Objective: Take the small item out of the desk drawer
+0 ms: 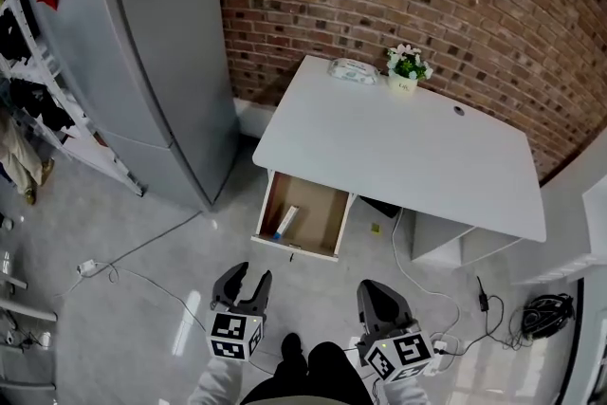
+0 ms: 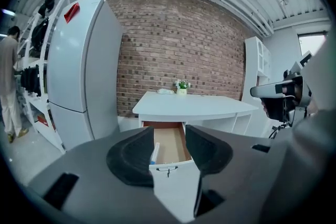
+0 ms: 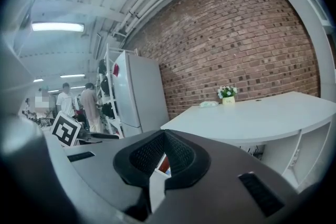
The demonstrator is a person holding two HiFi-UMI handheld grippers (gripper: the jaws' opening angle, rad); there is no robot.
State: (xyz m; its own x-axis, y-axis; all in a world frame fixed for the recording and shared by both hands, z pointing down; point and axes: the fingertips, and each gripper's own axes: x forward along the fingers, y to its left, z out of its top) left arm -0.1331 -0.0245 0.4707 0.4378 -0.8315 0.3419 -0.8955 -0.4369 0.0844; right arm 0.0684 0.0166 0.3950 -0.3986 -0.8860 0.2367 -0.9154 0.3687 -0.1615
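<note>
The white desk (image 1: 408, 147) stands against the brick wall. Its wooden drawer (image 1: 325, 209) is pulled out at the front left. Inside the drawer, along its left side, lies a small white and blue tube-like item (image 1: 287, 221). Both grippers hang in the air short of the desk and touch nothing. My left gripper (image 1: 252, 278) is open, and in the left gripper view the drawer (image 2: 173, 147) and the item (image 2: 155, 152) show through the gap of the gripper (image 2: 169, 136). My right gripper (image 1: 384, 291) is shut and empty; its view shows the gripper (image 3: 164, 139) aimed at the desk's (image 3: 252, 118) left corner.
A tall grey fridge (image 1: 161, 52) stands left of the desk, with clothes shelves (image 1: 28, 90) beyond it. A small potted plant (image 1: 408, 66) and a pale flat object (image 1: 351, 69) sit at the desk's back edge. Cables (image 1: 104, 270) and a power strip (image 1: 444, 344) lie on the floor. People (image 3: 79, 105) stand far left.
</note>
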